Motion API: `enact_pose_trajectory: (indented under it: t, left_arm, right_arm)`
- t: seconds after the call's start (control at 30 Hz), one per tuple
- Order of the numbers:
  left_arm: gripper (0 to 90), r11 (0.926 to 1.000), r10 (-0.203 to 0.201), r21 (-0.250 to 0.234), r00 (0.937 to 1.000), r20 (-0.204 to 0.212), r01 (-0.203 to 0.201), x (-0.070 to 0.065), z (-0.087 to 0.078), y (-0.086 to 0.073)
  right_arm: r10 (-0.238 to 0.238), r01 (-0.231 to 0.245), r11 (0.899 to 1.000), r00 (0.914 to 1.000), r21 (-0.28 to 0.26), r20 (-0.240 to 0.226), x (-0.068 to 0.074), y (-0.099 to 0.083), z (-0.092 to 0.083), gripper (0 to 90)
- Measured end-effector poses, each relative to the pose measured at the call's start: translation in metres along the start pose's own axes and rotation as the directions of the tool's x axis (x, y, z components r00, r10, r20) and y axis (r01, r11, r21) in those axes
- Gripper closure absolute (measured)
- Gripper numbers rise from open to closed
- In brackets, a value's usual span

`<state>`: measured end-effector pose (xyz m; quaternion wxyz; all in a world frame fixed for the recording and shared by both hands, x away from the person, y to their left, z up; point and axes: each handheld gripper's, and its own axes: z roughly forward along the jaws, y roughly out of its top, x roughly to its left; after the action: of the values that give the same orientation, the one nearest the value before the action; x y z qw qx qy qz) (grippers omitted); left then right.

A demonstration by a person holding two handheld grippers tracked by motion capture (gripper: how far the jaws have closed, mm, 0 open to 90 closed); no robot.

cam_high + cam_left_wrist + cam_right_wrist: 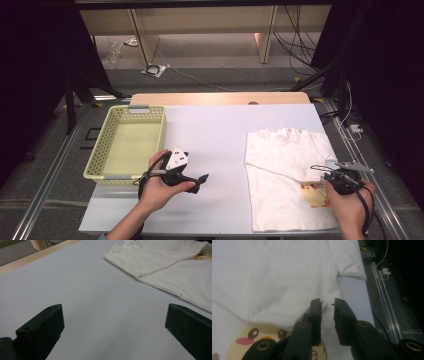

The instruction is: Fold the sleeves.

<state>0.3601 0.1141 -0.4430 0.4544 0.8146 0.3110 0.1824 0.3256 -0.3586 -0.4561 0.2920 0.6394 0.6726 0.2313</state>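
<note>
A white T-shirt (285, 165) lies flat on the right half of the white table (215, 135), a yellow cartoon print (315, 196) near its lower right. My right gripper (331, 174) hovers over the shirt's right side. In the right gripper view its jaws (327, 302) stand a narrow gap apart above the cloth (274, 277), just past the print (249, 337), with nothing pinched between them. My left gripper (200, 181) rests at the table's middle left, pointing toward the shirt (162, 262). Its jaws (113, 312) are wide open over bare table.
A pale yellow-green plastic basket (107, 145) stands at the table's left edge, nothing visible inside. Metal rails run along both sides of the table, and cables lie on the floor at the right (382, 267). Wooden shelving stands behind.
</note>
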Motion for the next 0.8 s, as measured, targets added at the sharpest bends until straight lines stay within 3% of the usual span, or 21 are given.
enact_pose_trajectory:
  t: [0.23,0.5,0.7,0.8]
  left_arm:
    - [2.3,1.0,-0.007,-0.001,1.0,0.005,0.007,0.0,0.0,0.0]
    - [3.1,1.0,-0.001,0.002,1.0,0.009,0.001,0.0,0.0,0.0]
    - [1.6,1.0,-0.005,-0.001,0.9999,0.012,0.005,0.002,0.0,0.0]
    - [1.0,1.0,-0.007,-0.006,0.9999,0.01,0.007,0.003,-0.001,0.001]
  right_arm:
    - [-0.017,0.016,1.0,0.9996,-0.026,-0.023,0.001,0.002,0.0,75.9]
    - [-0.075,0.067,0.992,0.9947,-0.103,-0.07,-0.001,0.008,0.003,62.9]
    - [-0.049,0.026,0.989,0.9868,-0.148,-0.154,-0.006,0.023,0.007,50.7]
    - [-0.032,0.006,0.988,0.9852,-0.155,-0.168,-0.008,0.036,0.012,47.5]
